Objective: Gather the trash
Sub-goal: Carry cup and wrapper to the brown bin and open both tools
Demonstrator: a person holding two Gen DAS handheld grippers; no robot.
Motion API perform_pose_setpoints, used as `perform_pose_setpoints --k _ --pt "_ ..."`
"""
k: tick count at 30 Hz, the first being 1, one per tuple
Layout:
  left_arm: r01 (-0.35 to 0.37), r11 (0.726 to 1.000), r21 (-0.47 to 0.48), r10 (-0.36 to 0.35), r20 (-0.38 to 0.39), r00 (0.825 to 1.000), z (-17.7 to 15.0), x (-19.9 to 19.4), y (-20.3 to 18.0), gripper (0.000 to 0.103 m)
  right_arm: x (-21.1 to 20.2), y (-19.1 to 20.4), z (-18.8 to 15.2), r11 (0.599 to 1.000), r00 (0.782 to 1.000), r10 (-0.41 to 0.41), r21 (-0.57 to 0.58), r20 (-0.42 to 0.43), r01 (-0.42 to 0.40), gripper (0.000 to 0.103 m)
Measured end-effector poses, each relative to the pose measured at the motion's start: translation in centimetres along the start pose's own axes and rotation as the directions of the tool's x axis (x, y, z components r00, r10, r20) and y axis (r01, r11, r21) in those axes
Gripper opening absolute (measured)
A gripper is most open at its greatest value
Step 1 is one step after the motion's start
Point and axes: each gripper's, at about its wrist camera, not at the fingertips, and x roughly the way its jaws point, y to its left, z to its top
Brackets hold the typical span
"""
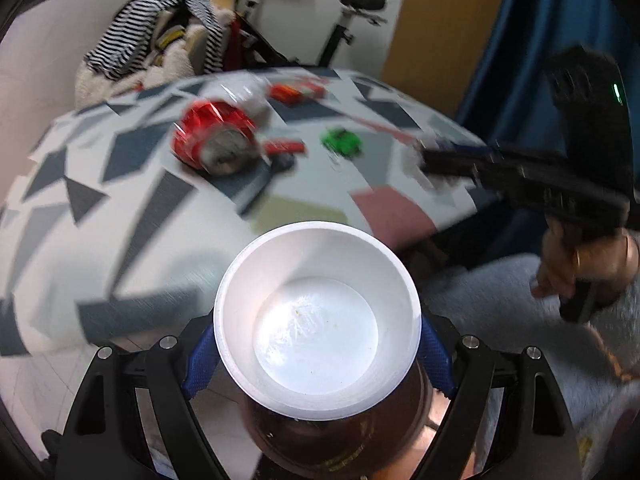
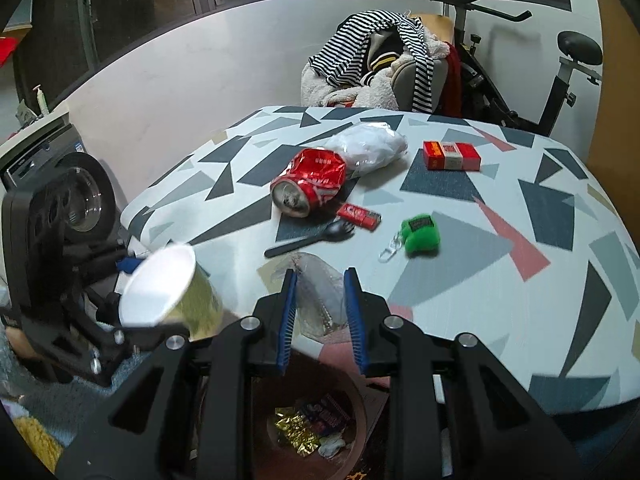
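My left gripper [image 1: 318,330] is shut on a paper cup [image 1: 316,280], white inside and empty, its blue pads [image 1: 202,364] pressing both sides. The cup hangs over a brown bin [image 1: 344,444]. In the right wrist view the same cup [image 2: 168,288] tilts at the table's left edge. My right gripper [image 2: 320,278] is shut on a crumpled clear plastic wrapper [image 2: 320,296] above the table's near edge, with the bin [image 2: 316,428] below holding wrappers. In the left wrist view the right gripper [image 1: 430,164] shows blurred at right.
On the patterned table [image 2: 500,300] lie a crushed red can [image 2: 310,186], a white plastic bag [image 2: 368,148], a red box [image 2: 451,155], a small red packet [image 2: 357,216], a black spork [image 2: 308,240] and a green keychain [image 2: 420,234]. A chair with clothes [image 2: 380,68] stands behind.
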Motion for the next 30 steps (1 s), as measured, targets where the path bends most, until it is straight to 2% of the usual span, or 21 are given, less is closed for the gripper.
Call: perform_pose_setpoints --k 6,9,13,18,22,26,30 --pt "0.032 0.999 -0.02 -0.034 -0.113 0.993 -3.4 3.8 -0.5 0.081 0.1 -0.2 -2.0 1.0 0.999 0.005 0.023 -0.038 -0.005 0.027" --pt "0.029 0.999 -0.023 -0.032 -0.146 0.989 -4.4 5.2 -0.4 0.082 0.1 -0.4 -2.7 0.999 0.999 0.007 0.034 -0.047 -0.005 0.027" --pt "0.03 0.999 -0.036 -0.036 -0.165 0.986 -4.8 6.1 0.1 0.092 0.4 -0.6 -3.3 0.999 0.999 0.008 0.044 -0.054 -0.006 0.027" --pt "0.015 0.998 -0.057 -0.022 -0.135 0.991 -4.8 5.4 0.5 0.094 1.0 -0.5 -3.9 0.998 0.997 0.019 0.053 -0.068 -0.015 0.027" --pt "-0.007 0.996 -0.09 -0.001 -0.08 0.997 -4.2 3.8 1.2 0.094 1.7 0.0 -4.6 0.998 0.995 0.031 0.055 -0.094 -0.026 0.027" --pt "-0.042 0.989 -0.143 0.04 -0.014 0.999 -3.6 1.5 2.3 0.094 3.0 0.8 -5.8 0.997 0.989 0.048 0.058 -0.138 -0.04 0.027" --pt "-0.103 0.984 -0.145 0.109 0.034 0.994 -3.0 -0.5 2.7 0.095 4.7 1.8 -7.5 0.997 0.98 0.06 0.051 -0.192 -0.051 0.027"
